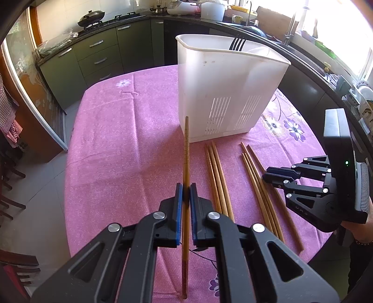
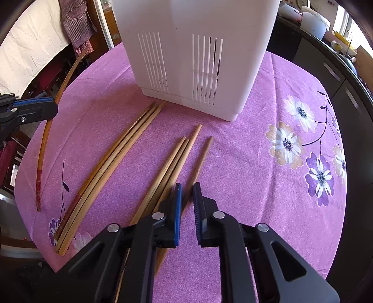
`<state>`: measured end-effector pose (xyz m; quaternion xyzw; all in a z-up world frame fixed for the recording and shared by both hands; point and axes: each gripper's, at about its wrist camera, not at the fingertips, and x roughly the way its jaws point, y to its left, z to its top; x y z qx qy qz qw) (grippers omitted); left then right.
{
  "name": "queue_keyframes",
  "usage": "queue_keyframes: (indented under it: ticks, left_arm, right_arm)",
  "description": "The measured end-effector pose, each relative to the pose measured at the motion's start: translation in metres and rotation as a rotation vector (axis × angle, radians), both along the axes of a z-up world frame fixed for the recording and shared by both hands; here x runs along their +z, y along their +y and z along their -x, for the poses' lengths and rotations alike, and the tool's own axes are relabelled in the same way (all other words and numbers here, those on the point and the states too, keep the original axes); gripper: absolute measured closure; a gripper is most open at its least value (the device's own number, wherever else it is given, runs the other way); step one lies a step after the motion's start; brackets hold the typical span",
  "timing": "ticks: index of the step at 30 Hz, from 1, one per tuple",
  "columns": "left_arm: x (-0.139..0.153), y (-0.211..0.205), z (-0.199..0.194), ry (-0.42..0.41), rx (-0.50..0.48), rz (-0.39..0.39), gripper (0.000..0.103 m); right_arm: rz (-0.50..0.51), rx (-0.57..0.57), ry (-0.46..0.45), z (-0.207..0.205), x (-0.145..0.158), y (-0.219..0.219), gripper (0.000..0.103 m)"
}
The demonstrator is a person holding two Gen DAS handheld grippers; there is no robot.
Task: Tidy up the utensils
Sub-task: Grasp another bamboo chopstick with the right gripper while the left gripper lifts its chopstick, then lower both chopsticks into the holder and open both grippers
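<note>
Pink flowered tablecloth point(image 1: 128, 139) covers a rounded table in a kitchen with dark green cabinets point(image 1: 98, 53).

At the table's near edge, the left gripper point(image 1: 186, 193) has its blue pads clamped on a brown chopstick point(image 1: 186, 151). The stick runs straight through the jaws. Its far tip points at the near corner of the white holder point(image 1: 221, 93), and its darker end reaches back past the fingers toward the near edge. I cannot tell whether either end touches the cloth.

Toward the table's right edge, the right gripper point(image 2: 187, 193) points steeply down. Its pads are closed in on a single pale chopstick point(image 2: 202, 158), which passes between them and slants away toward the holder. From the left wrist view, this gripper's black fingers sit low over the chopsticks on that side, and a hand grips its body behind.

Just beside the single chopstick lies a loose group of three chopsticks point(image 2: 170, 163), flat on the cloth. Between that group and the left gripper lies a tight bundle of three chopsticks point(image 2: 112, 167), one with a reddish patterned end. Its far tips nearly reach the holder's base.

Farther in, near the table's middle, the holder stands upright with slotted lower walls. A dark fork point(image 1: 236, 43) stands tines-up inside it, on the far side.

Beyond the far edge, a wok point(image 1: 91, 17) sits on the stove.
</note>
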<state>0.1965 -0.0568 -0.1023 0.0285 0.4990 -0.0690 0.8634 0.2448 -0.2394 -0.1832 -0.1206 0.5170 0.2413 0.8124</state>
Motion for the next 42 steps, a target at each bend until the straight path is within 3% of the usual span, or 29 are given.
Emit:
queue_keyframes:
  ticks: [4, 13, 16, 21, 29, 42]
  left_arm:
    - [0.005, 0.003, 0.002, -0.013, 0.006, 0.004, 0.097]
    - [0.035, 0.006, 0.019, -0.091, 0.005, 0.021, 0.097]
    - [0.049, 0.007, 0.028, -0.139, 0.008, 0.022, 0.097]
    - [0.07, 0.006, 0.044, -0.205, 0.003, 0.012, 0.097]
    - [0.073, 0.001, 0.058, -0.214, -0.014, -0.012, 0.097]
    - [0.088, -0.006, 0.056, -0.241, -0.021, -0.024, 0.097]
  right_arm:
    - [-0.058, -0.015, -0.041, 0.005, 0.017, -0.009, 0.097]
    - [-0.219, -0.057, -0.28, 0.037, 0.102, -0.047, 0.097]
    - [-0.254, -0.073, -0.318, 0.048, 0.119, -0.059, 0.097]
    - [-0.279, -0.086, -0.347, 0.067, 0.127, -0.074, 0.097]
    - [-0.316, -0.1, -0.373, 0.097, 0.133, -0.091, 0.097]
    - [-0.393, -0.092, -0.401, 0.09, 0.153, -0.095, 0.097]
